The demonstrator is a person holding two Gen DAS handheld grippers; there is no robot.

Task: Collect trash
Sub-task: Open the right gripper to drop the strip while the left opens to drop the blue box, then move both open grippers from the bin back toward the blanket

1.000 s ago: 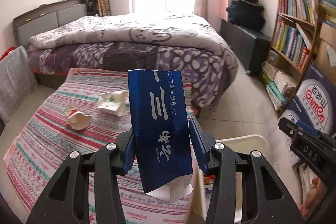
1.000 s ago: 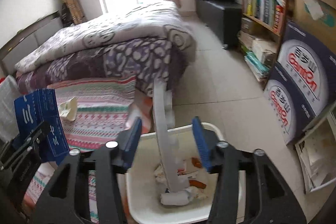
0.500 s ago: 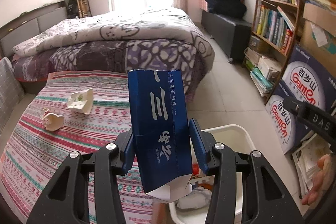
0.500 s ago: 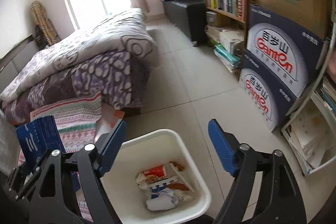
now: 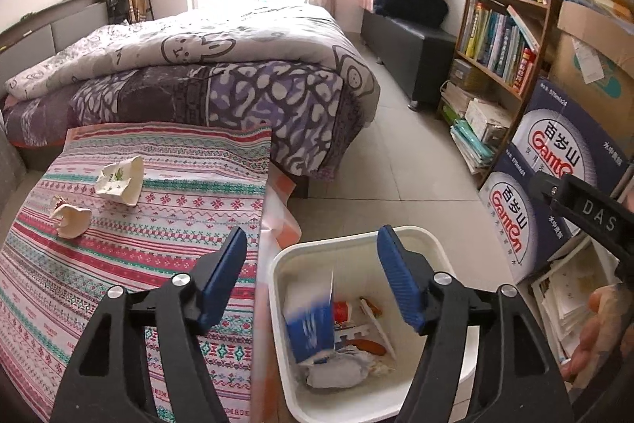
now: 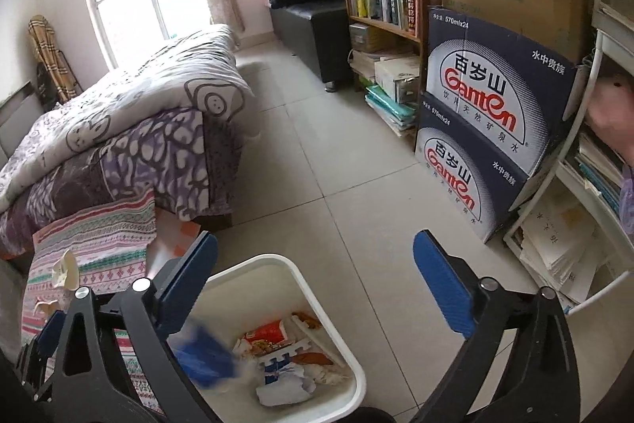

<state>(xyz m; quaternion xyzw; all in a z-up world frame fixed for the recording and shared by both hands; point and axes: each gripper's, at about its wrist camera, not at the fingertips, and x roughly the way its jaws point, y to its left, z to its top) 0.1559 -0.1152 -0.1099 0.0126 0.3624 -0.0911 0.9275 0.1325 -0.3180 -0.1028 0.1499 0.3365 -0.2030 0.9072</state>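
Left wrist view: the left gripper (image 5: 313, 278), which clamped the blue carton (image 5: 311, 332) half a second ago, now gapes wide and holds nothing; the carton, blurred, sits inside the white bin (image 5: 412, 244) among wrappers. Two crumpled scraps (image 5: 119, 179) remain on the striped cloth (image 5: 158, 244).

Right wrist view: the right gripper (image 6: 315, 282) stays spread and unladen above the bin (image 6: 317, 288), the carton (image 6: 206, 359) blurred inside.
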